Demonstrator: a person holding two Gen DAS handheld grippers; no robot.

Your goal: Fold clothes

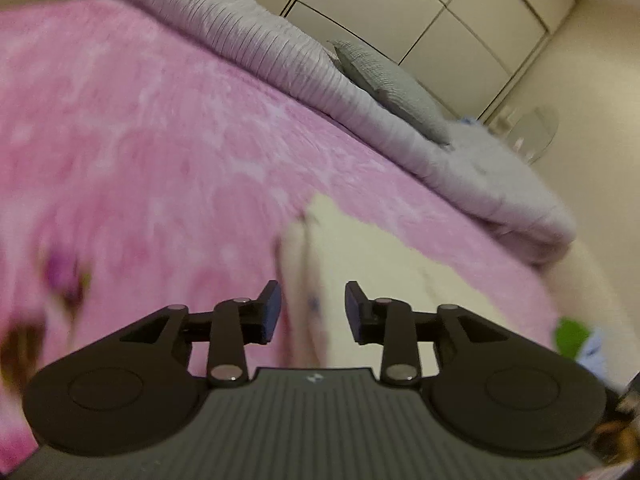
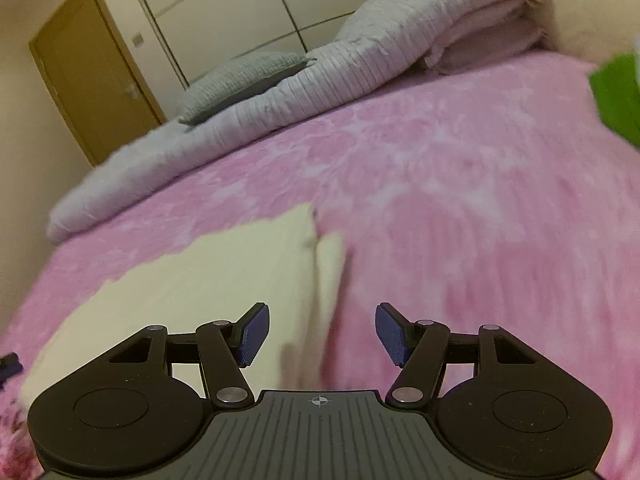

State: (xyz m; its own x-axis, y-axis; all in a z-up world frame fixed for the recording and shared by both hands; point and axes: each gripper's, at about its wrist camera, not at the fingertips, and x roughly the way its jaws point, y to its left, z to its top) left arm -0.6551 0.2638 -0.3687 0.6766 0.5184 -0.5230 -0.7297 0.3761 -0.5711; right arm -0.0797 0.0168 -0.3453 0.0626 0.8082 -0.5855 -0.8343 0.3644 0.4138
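Left hand-held gripper (image 1: 313, 312) and right hand-held gripper (image 2: 322, 334) both gape, empty, low over cream garment (image 2: 208, 276) flat on pink bed (image 2: 460, 184); fold stage unclear, edge nearest.

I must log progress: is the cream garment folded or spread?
Folded, apparently: the cream garment lies flat with straight edges and a layered corner.

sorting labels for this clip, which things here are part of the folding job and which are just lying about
Part of the job: cream garment; left gripper; right gripper, both open.

Lying about: grey duvet; grey pillow; green item; pink blanket underneath.
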